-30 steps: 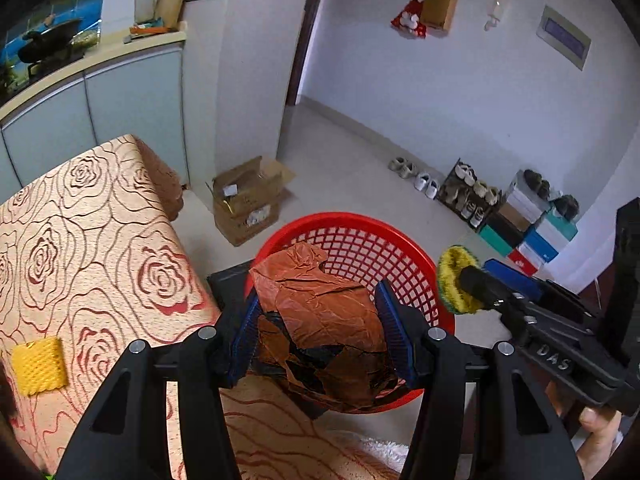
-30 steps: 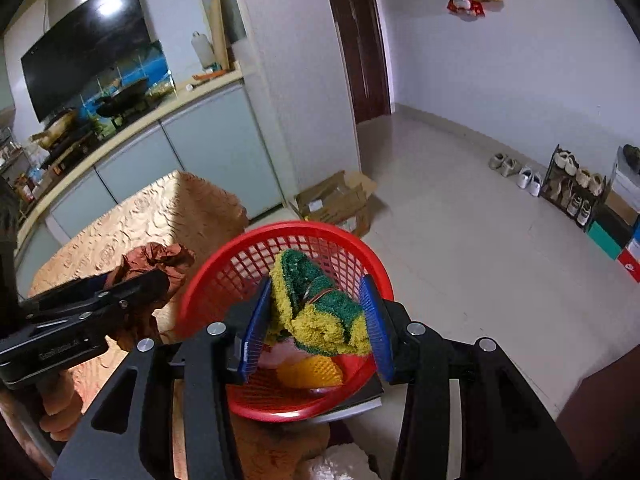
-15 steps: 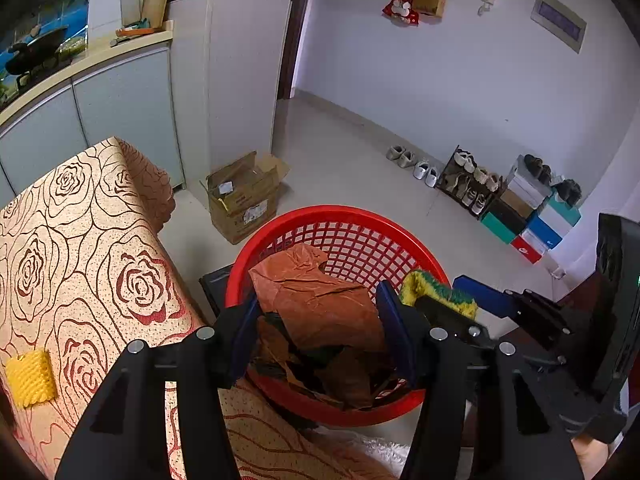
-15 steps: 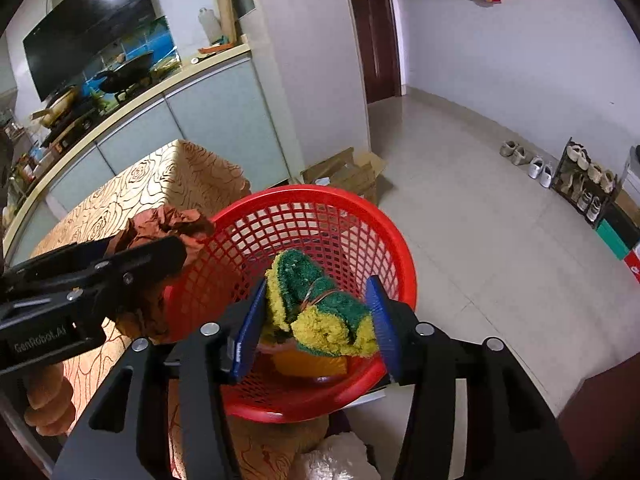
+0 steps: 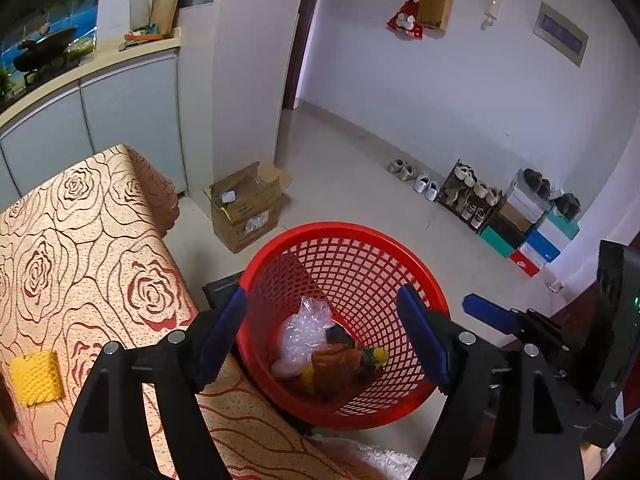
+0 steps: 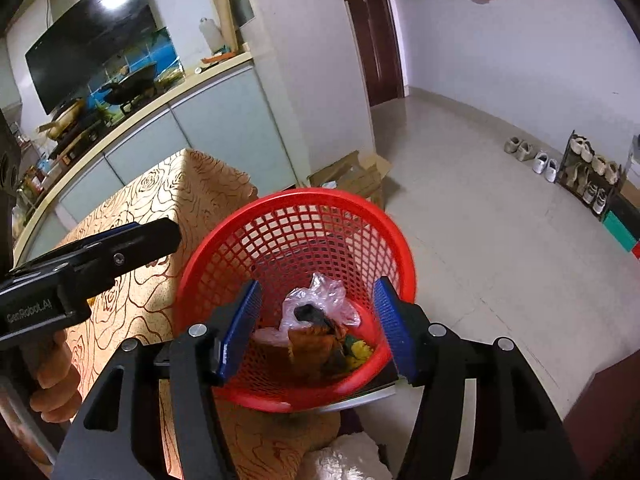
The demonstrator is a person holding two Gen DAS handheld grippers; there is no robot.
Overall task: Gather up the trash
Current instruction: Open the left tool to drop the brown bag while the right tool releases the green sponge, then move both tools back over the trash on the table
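Note:
A red mesh basket [image 5: 360,236] [image 6: 256,216] stands beside the table's end. Inside lie a brown crumpled wrapper [image 5: 336,360] [image 6: 310,342], a green-yellow sponge [image 5: 374,356] [image 6: 358,348] and a clear plastic bag [image 5: 300,328] [image 6: 324,296]. My left gripper [image 5: 324,344] is open and empty above the basket. My right gripper [image 6: 316,328] is open and empty above the basket too; it shows at the right of the left wrist view [image 5: 492,316]. The left gripper shows at the left of the right wrist view [image 6: 120,248].
The table has a gold rose-patterned cloth [image 5: 80,240] with a yellow sponge piece [image 5: 34,372] on it. An open cardboard box [image 5: 244,204] sits on the floor behind the basket. A shoe rack and boxes [image 5: 500,208] line the far wall. Cabinets [image 5: 100,120] stand behind the table.
Both grippers opened. The brown wrapper dropped from the left one and the green-yellow sponge from the right one; both now lie in the basket.

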